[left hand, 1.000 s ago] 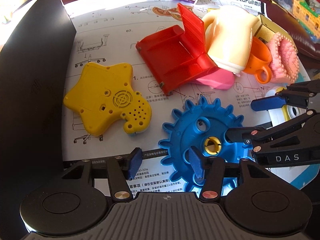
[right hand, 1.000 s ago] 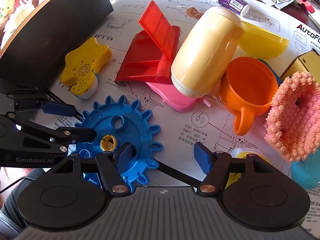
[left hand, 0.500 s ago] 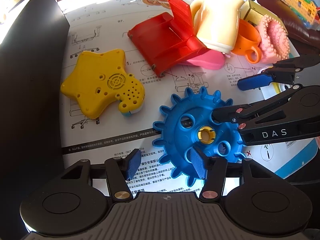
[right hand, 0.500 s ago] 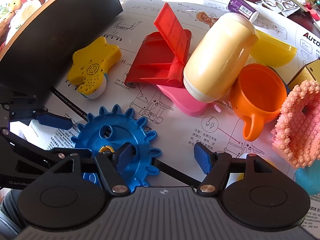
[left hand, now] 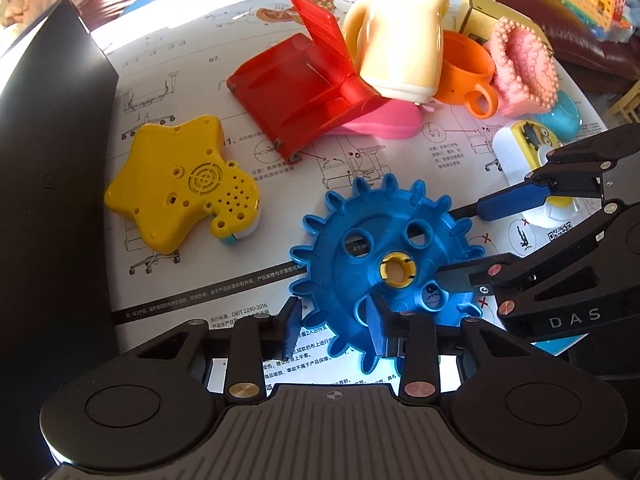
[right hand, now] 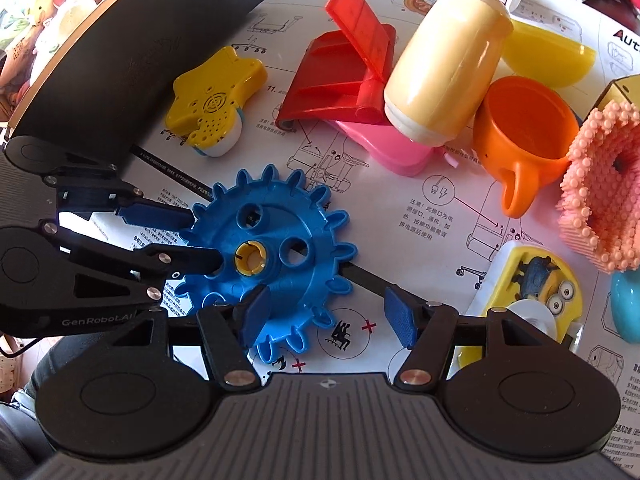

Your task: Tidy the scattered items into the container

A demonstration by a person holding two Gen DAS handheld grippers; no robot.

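Observation:
A blue toothed gear [left hand: 384,268] with a yellow hub lies flat on a printed instruction sheet; it also shows in the right wrist view [right hand: 268,256]. My left gripper [left hand: 334,328] is open, its right pad over the gear's near rim. My right gripper [right hand: 326,314] is open, its left pad over the gear's near edge. Each gripper shows in the other's view, reaching over the gear. The black container [left hand: 48,184] stands at the left, also in the right wrist view [right hand: 120,52]. A yellow star toy [left hand: 180,184] lies beside it.
Behind the gear lie a red hinged piece [left hand: 304,92], a pink piece [left hand: 380,124], a cream bottle [right hand: 444,68], an orange cup [right hand: 524,136], a pink knobbly toy [right hand: 604,188], a yellow bowl [right hand: 544,56] and a minion toy [right hand: 536,284].
Both grippers have moved in over the blue gear, which now sits closer to the pads. The gear has turned slightly. Both stay open.

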